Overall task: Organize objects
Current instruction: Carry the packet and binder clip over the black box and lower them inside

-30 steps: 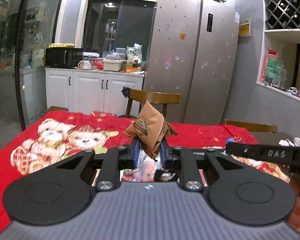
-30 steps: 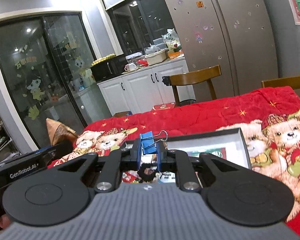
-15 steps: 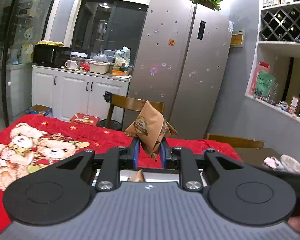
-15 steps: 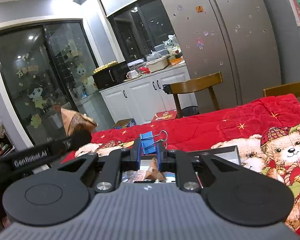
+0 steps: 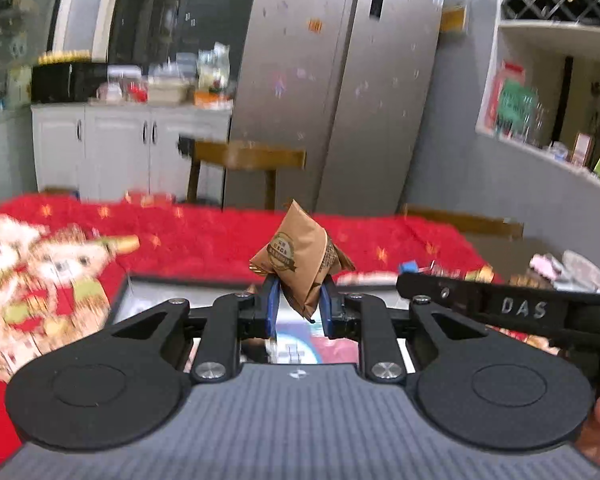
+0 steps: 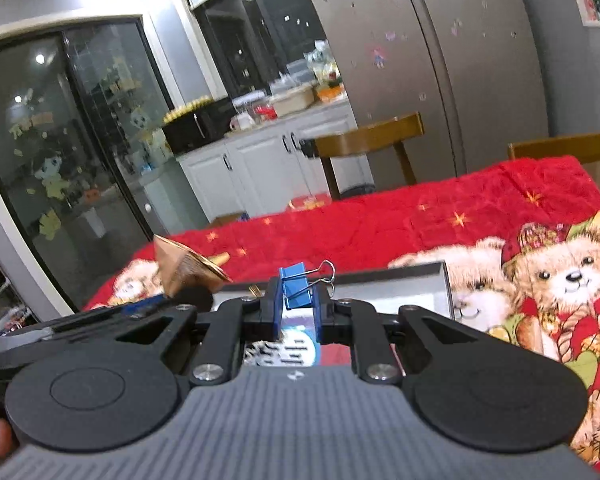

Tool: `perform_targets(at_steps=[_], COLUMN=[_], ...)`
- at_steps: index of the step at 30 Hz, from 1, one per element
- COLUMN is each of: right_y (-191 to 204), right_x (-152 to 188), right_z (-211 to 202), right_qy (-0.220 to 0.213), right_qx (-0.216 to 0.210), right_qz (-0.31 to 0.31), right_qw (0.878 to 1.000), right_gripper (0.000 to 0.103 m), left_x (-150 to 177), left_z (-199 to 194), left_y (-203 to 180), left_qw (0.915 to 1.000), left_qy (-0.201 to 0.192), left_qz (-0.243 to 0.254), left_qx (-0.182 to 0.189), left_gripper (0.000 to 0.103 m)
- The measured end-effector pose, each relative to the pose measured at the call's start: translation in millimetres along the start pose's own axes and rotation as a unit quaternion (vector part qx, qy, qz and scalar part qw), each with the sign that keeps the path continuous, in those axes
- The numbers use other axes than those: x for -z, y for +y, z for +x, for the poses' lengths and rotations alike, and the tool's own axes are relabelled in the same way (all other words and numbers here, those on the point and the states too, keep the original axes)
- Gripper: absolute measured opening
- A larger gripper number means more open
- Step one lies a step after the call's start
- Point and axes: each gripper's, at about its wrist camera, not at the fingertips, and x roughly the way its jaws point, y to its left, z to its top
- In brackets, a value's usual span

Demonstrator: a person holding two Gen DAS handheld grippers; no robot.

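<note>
- the shallow rectangular box with a dark rim and pale inner walls (image 6: pixel 419 280) lies on the tabletop, on the fluffy red blanket printed with teddy bears (image 6: pixel 439 216), directly under both tools. it looks stiff and light, and likely serves as the place where things get sorted. printed packets show on its floor, too blurred to name.
- the brown kraft-paper pyramid-shaped packet with a round printed seal (image 5: pixel 300 264) is up in the air above the box, pinched at its lower corner by the left tool (image 5: pixel 298 304), whose blue pads are clenched on it.
  - judgement: it looks light, its paper crinkly and soft, so the skin gives under the pads. the lower corner held now is a fair hold, though the tall body above can tip or swing. a grip nearer the middle of the body would steady it, but might crush what is inside.
- the small blue metal binder clip with silver wire handles (image 6: pixel 298 286) sits clamped between the pads of the right tool (image 6: pixel 297 312), also above the box.
  - judgement: it is stiff, light and smooth, so it may slip or twist. the flat painted sides, where it is held now, are the best hold; the wire loops hinge freely and would make a poor one.
</note>
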Motion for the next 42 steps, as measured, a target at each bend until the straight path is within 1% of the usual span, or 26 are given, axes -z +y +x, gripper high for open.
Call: perform_targets(at_steps=[2,6,10,14,19,23,34,42], right_y=[-2.5,-8.8,-15.1,-18.6,-23.3,-28.8,-33.1,-35.0], right_x=[3.9,9.9,13.8,19.4,25.0,27.3,29.9,29.7], right_z=[8.2,18.8,26.7,33.7,43.5,48.7,57.3,57.8], right_qy=[0.013,0.033,0.05,0.064,0.079,0.082,0.097,0.096], right_qx=[0.004,0.016,0.028,0.034,0.04,0.032,0.035,0.037], right_qz=[0.003,0.008,0.012,0.014,0.017,0.027,0.033,0.037], right_qw=[1.0,0.999,0.998,0.997,0.996,0.996,0.994,0.994], right_gripper=[0.018,0.018,0.018,0.018,0.018,0.018,0.018,0.018], left_x=[5.1,16.1,28.8,39.8,47.0,49.1,55.2,58.7], left_z=[13.7,26.7,37.2,44.6,53.3,57.8,62.4,66.6], left_y=[3.3,8.5,11.3,2.2,1.1,2.4,1.1,3.0], left_qw=[0.9997,0.9993,0.9978,0.9971,0.9965,0.996,0.9946,0.9938], left_qy=[0.023,0.037,0.061,0.067,0.074,0.081,0.095,0.105], left_qz=[-0.005,0.001,-0.003,0.023,0.034,0.035,0.041,0.034], left_qx=[0.011,0.012,0.028,0.027,0.016,0.013,0.01,0.01], left_gripper=[0.025,0.025,0.025,0.025,0.025,0.025,0.025,0.025])
